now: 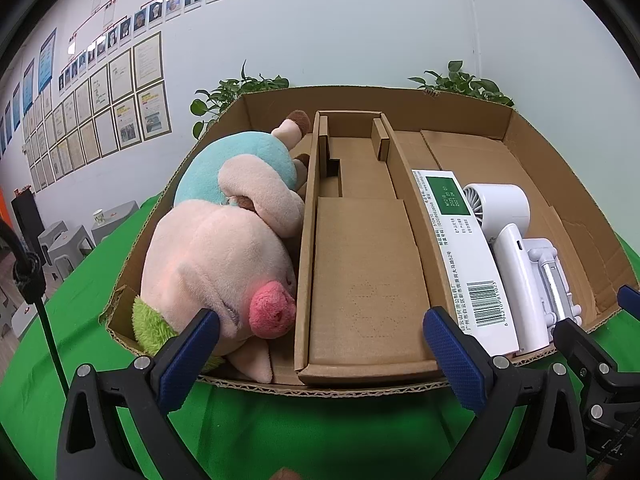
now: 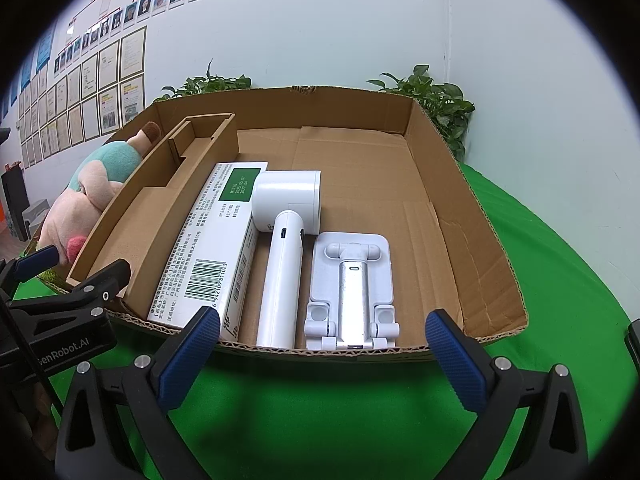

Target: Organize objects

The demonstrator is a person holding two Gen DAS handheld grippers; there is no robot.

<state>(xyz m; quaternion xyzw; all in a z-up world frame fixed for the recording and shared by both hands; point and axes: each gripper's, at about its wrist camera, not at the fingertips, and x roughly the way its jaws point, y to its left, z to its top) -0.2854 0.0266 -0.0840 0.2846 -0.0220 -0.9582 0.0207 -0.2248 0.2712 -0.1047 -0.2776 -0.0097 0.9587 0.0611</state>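
Observation:
A cardboard box [image 1: 400, 98] [image 2: 488, 240] sits on a green cloth. A pink plush pig [image 1: 216, 264] [image 2: 76, 216] lies in its left compartment. A cardboard divider insert [image 1: 360, 272] [image 2: 132, 216] fills the middle. In the right part lie a white medicine box [image 1: 460, 248] [image 2: 212, 252], a white handheld fan [image 1: 508, 240] [image 2: 284, 240] and a white phone stand [image 1: 548, 268] [image 2: 352, 280]. My left gripper [image 1: 320, 348] is open and empty at the box's front edge. My right gripper [image 2: 324, 344] is open and empty, just before the fan and stand.
The green cloth [image 2: 320, 408] covers the table around the box. Potted plants [image 1: 232, 92] [image 2: 436, 100] stand behind the box against a white wall. Grey stools [image 1: 68, 244] stand at the far left.

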